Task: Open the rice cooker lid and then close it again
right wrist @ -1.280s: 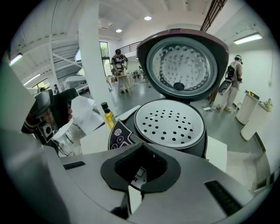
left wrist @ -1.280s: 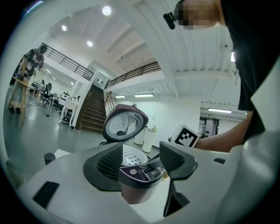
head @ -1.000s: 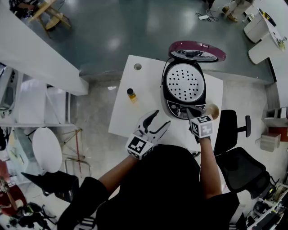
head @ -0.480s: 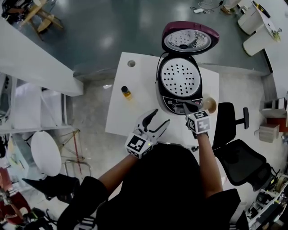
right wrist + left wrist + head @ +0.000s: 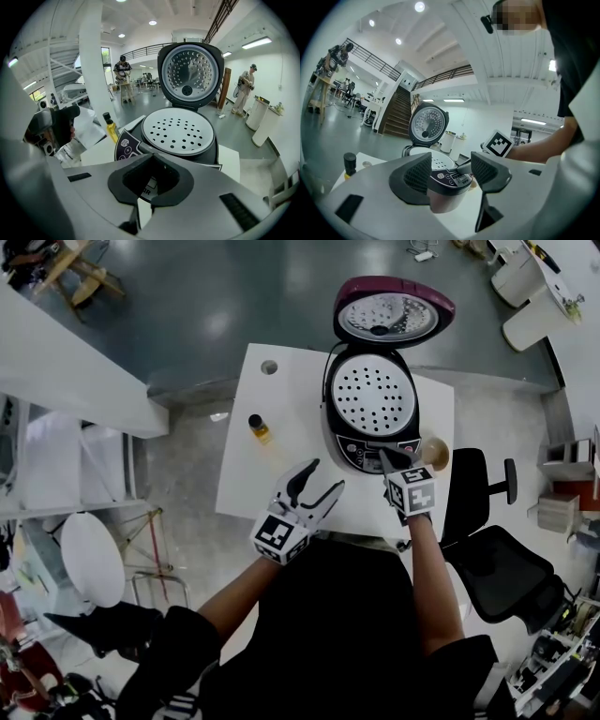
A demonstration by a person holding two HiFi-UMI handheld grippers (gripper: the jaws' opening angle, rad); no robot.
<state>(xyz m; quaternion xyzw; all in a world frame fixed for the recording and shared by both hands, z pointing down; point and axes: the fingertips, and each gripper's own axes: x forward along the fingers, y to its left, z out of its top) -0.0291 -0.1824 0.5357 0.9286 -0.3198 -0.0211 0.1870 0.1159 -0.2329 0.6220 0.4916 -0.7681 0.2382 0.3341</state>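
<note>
One rice cooker [image 5: 370,409] stands far right on the white surface [image 5: 281,437], its lid [image 5: 392,313] raised upright. One yellow bottle [image 5: 256,427] stands to its left. The left claw [image 5: 323,477] is spread and empty. The right claw [image 5: 386,458] is pressed together at the control panel, whose print is illegible.

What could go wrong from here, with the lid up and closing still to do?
1. The lid stands upright over the far edge of the table; a push from the shut right tool may slide the cooker back rather than swing it down.
2. That tool sits by the button panel and could press a button.
3. The cup beside it could get knocked.
</note>
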